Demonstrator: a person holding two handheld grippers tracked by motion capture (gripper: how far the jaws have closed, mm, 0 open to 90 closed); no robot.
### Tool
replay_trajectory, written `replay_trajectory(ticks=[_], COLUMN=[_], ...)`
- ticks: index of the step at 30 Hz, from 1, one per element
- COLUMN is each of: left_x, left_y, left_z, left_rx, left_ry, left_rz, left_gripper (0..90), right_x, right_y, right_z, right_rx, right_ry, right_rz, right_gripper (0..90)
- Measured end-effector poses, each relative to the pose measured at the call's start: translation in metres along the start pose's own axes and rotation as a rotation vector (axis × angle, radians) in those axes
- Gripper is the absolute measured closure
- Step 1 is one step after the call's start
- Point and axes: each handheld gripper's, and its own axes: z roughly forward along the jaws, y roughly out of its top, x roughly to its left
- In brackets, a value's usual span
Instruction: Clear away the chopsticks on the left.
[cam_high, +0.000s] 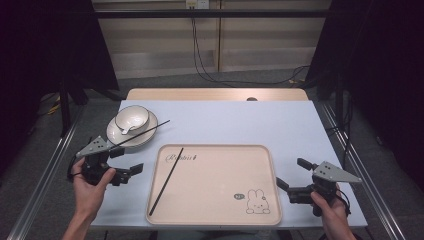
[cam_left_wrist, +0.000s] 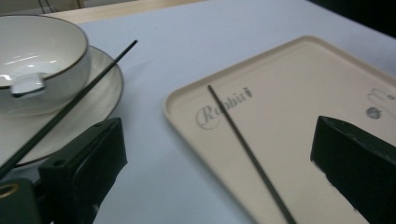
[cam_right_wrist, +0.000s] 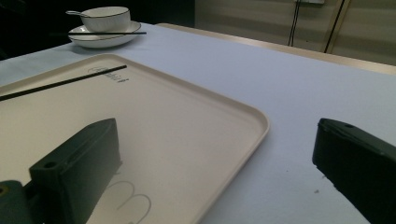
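A cream tray (cam_high: 220, 146) with a rabbit print lies in the middle of the table. One black chopstick (cam_high: 166, 181) lies slanted on its left part, also seen in the left gripper view (cam_left_wrist: 243, 140). A second chopstick (cam_high: 142, 131) rests across a white plate (cam_high: 145, 140) that holds a bowl (cam_high: 131, 119) with a spoon (cam_left_wrist: 25, 86) in it. My left gripper (cam_high: 127, 160) hovers left of the tray, just in front of the plate, open with nothing between its jaws. My right gripper (cam_high: 292, 172) sits right of the tray, open and empty.
The pale blue table (cam_high: 240, 120) has bare room behind the tray and on its right. A wooden strip (cam_high: 215, 94) runs along the far edge. Metal rails (cam_high: 45, 180) flank both sides, and cables (cam_high: 210, 75) hang at the back wall.
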Motion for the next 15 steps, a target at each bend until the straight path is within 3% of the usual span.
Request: replay_trajectory(ticks=[3, 4, 6, 8, 11, 12, 15], left_x=[0.006, 0.012, 0.016, 0.025, 0.040, 0.050, 0.060], left_y=[0.003, 0.005, 0.007, 0.008, 0.008, 0.008, 0.008], left_z=[0.001, -0.001, -0.002, -0.005, -0.006, -0.007, -0.007], left_rx=[-0.002, -0.030, -0.038, -0.079, -0.089, -0.071, -0.049], left_ry=[-0.002, -0.011, -0.006, -0.009, 0.007, 0.021, 0.028], left_rz=[0.049, 0.057, 0.069, 0.060, 0.046, 0.056, 0.046], left_gripper=[4.0, 4.1, 4.1, 4.2, 4.1, 4.0, 4.5], right_x=[0.001, 0.001, 0.001, 0.000, 0.000, 0.000, 0.000], right_y=[0.000, 0.000, 0.000, 0.000, 0.000, 0.000, 0.000], right_z=[0.000, 0.000, 0.000, 0.000, 0.000, 0.000, 0.000], right_rx=[0.002, 0.000, 0.000, -0.001, 0.000, 0.000, 0.001], right_ry=[0.001, 0.001, 0.001, -0.001, -0.003, -0.002, -0.001], right_rz=[0.003, -0.003, -0.002, -0.003, -0.001, -0.001, -0.001], right_gripper=[0.6, 0.6, 0.6, 0.6, 0.6, 0.6, 0.6])
